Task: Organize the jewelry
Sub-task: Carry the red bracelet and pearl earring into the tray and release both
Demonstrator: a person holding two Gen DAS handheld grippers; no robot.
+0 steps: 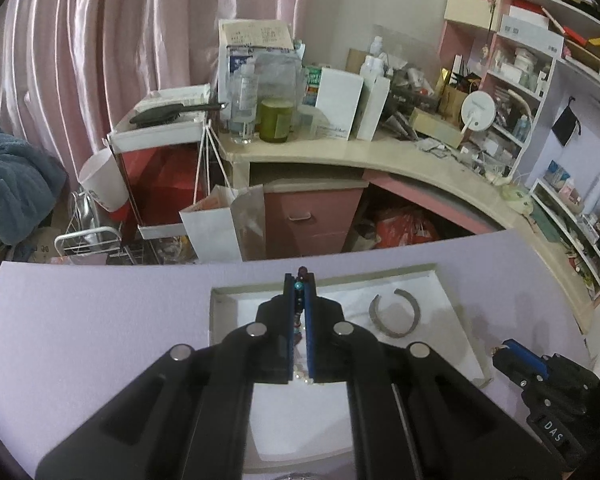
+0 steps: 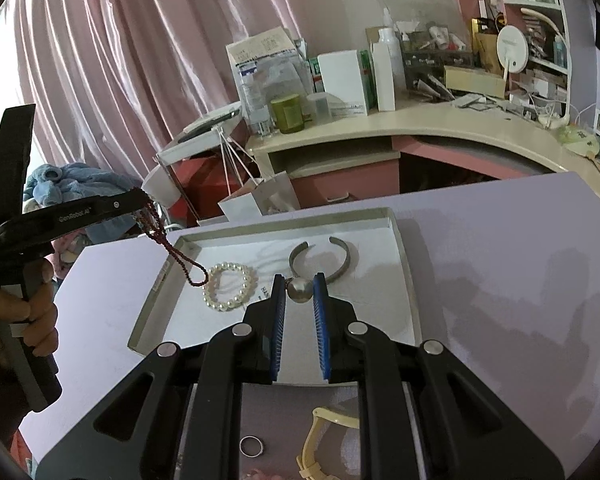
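On the pale lilac tabletop (image 2: 480,280) lies a shallow, grey-rimmed rectangular tray with a white lining (image 2: 402,248), its long side running across both wrist views; behind it stands a cluttered cream-and-pink desk (image 1: 340,156) before pink pleated curtains (image 1: 100,40). Over the tray's left part, the left gripper (image 1: 299,280) has its blue-padded jaws drawn together on a string of small dark red and teal beads (image 2: 180,256); from the right wrist camera that strand droops from the fingertips in a loop whose lowest turn hangs just beside a bracelet of round white pearls (image 2: 230,288), though whether the two touch is hard to tell; a hand (image 2: 40,312) grips that tool's handle at the left edge. Near the tray's middle, the right gripper (image 2: 300,286) is clamped on a round silvery ball pendant (image 2: 299,290), pinched between its blue pads; beyond its tips an open, dull grey metal cuff bangle (image 2: 324,264) lies flat on the lining, its gap facing the desk. Nearer the camera, below the right jaws, a cream plastic watch strap (image 2: 320,440) rests in a separate shallow container, and a thin silver ring (image 2: 251,446) lies just left of it, apart from the strap.
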